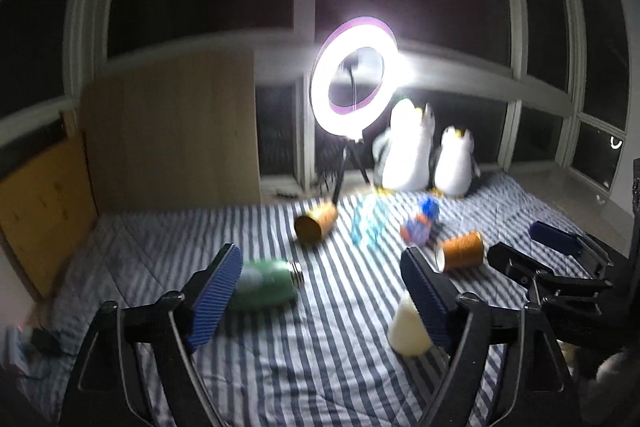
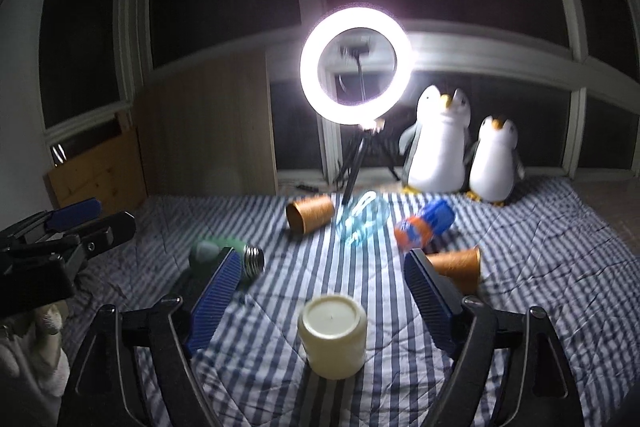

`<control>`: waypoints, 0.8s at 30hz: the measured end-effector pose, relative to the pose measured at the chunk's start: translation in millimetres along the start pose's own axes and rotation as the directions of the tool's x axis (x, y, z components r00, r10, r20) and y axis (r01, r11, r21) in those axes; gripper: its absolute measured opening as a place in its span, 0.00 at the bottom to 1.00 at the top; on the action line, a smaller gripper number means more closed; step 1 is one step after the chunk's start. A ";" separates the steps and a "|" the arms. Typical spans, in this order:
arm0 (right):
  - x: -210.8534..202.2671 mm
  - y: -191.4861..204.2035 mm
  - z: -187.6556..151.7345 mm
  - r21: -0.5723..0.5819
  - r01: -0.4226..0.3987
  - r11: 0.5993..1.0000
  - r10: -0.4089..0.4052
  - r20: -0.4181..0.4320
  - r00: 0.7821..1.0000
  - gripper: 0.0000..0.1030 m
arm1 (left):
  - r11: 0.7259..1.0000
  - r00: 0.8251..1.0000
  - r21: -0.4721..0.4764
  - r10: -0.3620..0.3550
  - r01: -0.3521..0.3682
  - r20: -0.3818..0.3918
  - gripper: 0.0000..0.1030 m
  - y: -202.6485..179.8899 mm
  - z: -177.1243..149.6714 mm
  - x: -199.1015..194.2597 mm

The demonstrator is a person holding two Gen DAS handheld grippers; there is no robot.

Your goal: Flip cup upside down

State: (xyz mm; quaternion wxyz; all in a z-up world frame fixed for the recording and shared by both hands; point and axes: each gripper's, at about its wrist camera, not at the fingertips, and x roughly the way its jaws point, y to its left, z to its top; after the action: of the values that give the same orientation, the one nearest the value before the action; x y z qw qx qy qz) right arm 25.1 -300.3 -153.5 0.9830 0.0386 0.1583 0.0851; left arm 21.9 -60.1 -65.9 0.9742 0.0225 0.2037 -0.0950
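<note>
A cream cup (image 2: 333, 337) stands upside down on the striped bedspread (image 2: 280, 399), its flat base up, between the open fingers of my right gripper (image 2: 320, 267) and just below them. It also shows in the left wrist view (image 1: 408, 331), partly behind my left gripper's right finger. My left gripper (image 1: 322, 267) is open and empty above the bedspread. Two brown paper cups lie on their sides: one far centre (image 2: 310, 213), one at right (image 2: 456, 267).
A green light bulb (image 2: 228, 259) lies at left. A clear blue bottle (image 2: 362, 219) and an orange-blue bottle (image 2: 424, 225) lie mid-bed. A bright ring light on a tripod (image 2: 355, 67) and two plush penguins (image 2: 440, 147) stand at the far edge.
</note>
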 end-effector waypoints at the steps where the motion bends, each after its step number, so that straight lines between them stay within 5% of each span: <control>1: -7.8 1.0 3.4 0.003 0.004 1.000 -0.004 0.020 1.000 0.85 | 1.000 1.000 0.007 0.009 -0.009 0.025 0.85 -1.9 3.2 -7.2; 9: -42.2 4.7 13.1 0.007 0.015 1.000 -0.016 0.099 0.995 0.95 | 0.998 0.987 0.051 0.030 -0.038 0.156 1.00 -21.3 17.0 -55.2; 24: -62.5 14.9 12.8 0.001 0.096 0.995 -0.095 0.136 0.986 0.96 | 0.997 0.987 -0.056 0.063 -0.055 0.148 1.00 5.0 8.9 -74.5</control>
State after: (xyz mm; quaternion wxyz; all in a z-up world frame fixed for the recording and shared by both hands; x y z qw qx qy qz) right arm -31.6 -297.5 -120.8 0.9945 0.0339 0.0925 0.0354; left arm -40.6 -42.8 -27.9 0.9893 -0.0037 0.1316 -0.0623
